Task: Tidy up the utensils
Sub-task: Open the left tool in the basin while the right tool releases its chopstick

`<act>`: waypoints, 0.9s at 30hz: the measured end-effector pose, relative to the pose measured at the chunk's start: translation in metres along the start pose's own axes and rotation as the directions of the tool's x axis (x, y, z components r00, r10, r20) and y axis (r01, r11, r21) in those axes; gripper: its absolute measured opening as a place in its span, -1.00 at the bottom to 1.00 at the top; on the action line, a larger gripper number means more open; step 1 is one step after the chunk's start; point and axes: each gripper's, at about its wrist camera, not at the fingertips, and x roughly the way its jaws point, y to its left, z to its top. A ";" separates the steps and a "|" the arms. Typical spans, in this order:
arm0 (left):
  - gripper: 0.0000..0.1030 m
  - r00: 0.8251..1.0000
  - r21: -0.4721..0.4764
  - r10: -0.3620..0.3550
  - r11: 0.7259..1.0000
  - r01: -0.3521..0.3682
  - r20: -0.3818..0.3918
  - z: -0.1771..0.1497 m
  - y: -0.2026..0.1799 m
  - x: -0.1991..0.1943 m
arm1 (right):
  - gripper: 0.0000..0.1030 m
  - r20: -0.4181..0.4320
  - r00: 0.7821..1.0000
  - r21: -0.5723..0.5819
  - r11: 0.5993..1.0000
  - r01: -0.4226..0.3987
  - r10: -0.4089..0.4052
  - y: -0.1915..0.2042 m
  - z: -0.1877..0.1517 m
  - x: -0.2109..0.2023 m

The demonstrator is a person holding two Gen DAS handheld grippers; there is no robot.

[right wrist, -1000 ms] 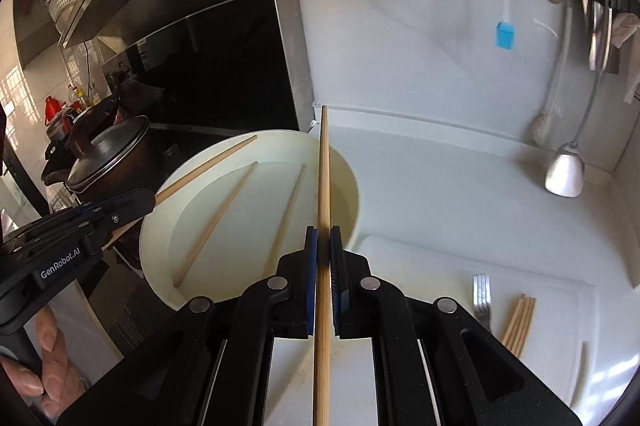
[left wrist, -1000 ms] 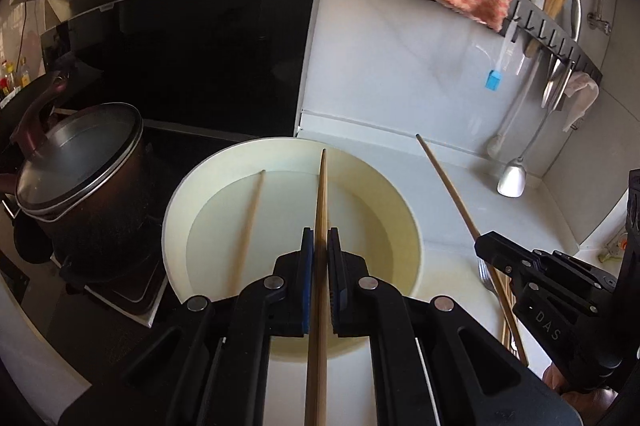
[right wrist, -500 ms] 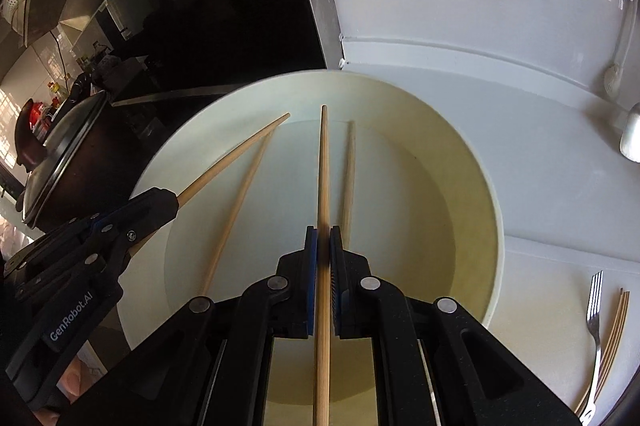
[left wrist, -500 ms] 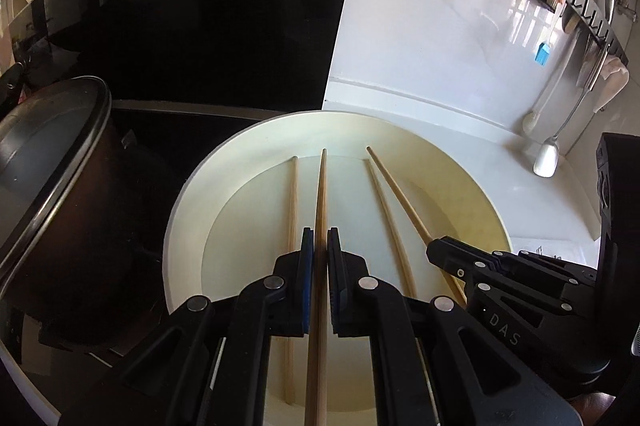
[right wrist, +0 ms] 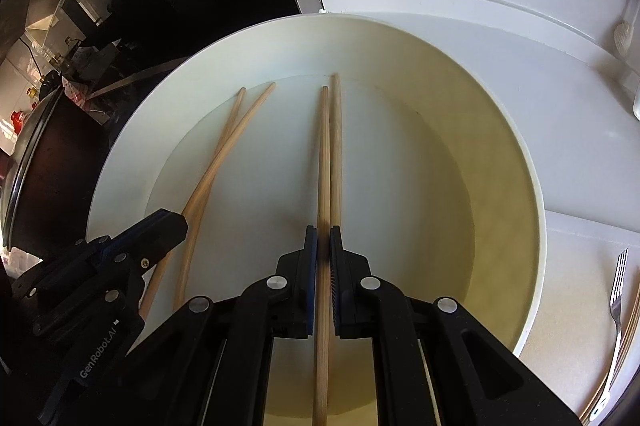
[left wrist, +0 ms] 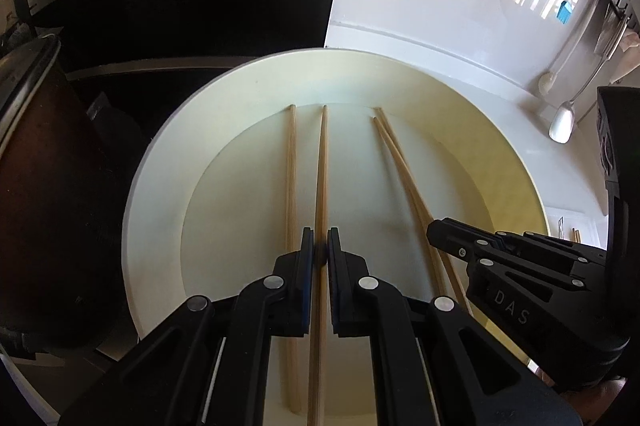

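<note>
Currently, we see the left hand-held gripper (left wrist: 318,254) clenched on 1 chopstick (left wrist: 322,165) and the right hand-held gripper (right wrist: 323,250) clenched on another chopstick (right wrist: 323,165), both tips down inside the cream basin (right wrist: 520,161), beside 2 loose chopsticks (left wrist: 291,165) lying there.

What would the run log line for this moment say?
phase: placing chopsticks | left gripper: shut on chopstick | right gripper: shut on second chopstick | both tips over cream basin | fork: on counter
</note>
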 end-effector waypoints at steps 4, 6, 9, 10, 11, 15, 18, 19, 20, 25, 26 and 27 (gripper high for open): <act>-0.85 0.999 0.007 0.024 1.000 -0.024 -0.049 -0.004 0.000 0.008 | -0.88 -0.024 1.000 0.000 1.000 -0.009 0.009 -0.001 0.001 0.002; -0.85 0.998 0.001 0.026 1.000 -0.026 -0.060 -0.006 0.000 0.011 | -0.87 -0.025 1.000 -0.010 1.000 -0.007 0.007 -0.001 0.004 0.005; -0.80 0.997 -0.003 0.029 1.000 -0.029 -0.077 -0.009 0.001 0.012 | -0.87 -0.032 0.999 -0.017 1.000 -0.013 0.012 -0.001 0.007 0.006; -0.71 0.996 -0.005 0.033 0.999 -0.033 -0.081 -0.009 0.002 0.012 | -0.87 -0.035 0.999 -0.019 1.000 -0.016 0.015 -0.001 0.007 0.006; -0.66 0.996 -0.007 0.038 0.999 -0.039 -0.081 -0.010 0.002 0.011 | -0.86 -0.039 0.999 -0.021 1.000 -0.016 0.016 -0.001 0.008 0.006; -0.39 0.996 -0.019 0.057 0.998 -0.059 -0.069 -0.011 0.007 0.004 | -0.74 -0.005 1.000 -0.027 0.999 -0.018 0.018 0.000 0.008 -0.005; 0.01 0.995 -0.026 0.084 0.996 -0.086 -0.050 -0.012 0.010 -0.007 | -0.52 0.054 0.998 -0.031 0.999 -0.020 0.022 -0.002 0.006 -0.023; 0.25 0.995 -0.031 0.096 0.995 -0.097 -0.040 -0.013 0.010 -0.012 | -0.41 0.071 0.997 -0.030 0.999 -0.023 0.025 -0.003 0.004 -0.029; 0.31 0.994 -0.036 0.105 0.994 -0.106 -0.026 -0.014 0.012 -0.018 | -0.29 0.087 0.996 -0.029 0.999 -0.028 0.030 -0.004 0.002 -0.035; 0.51 0.989 -0.032 0.146 0.989 -0.146 0.006 -0.021 0.008 -0.041 | -0.01 0.158 0.986 -0.025 0.999 -0.041 0.045 -0.012 -0.013 -0.067; 0.55 0.989 -0.032 0.150 0.988 -0.149 0.014 -0.021 0.006 -0.046 | 0.04 0.171 0.984 -0.025 0.999 -0.038 0.042 -0.014 -0.017 -0.073; 0.63 0.987 -0.032 0.157 0.987 -0.157 0.025 -0.023 0.003 -0.052 | 0.04 0.183 0.982 -0.028 0.999 -0.035 0.040 -0.016 -0.021 -0.079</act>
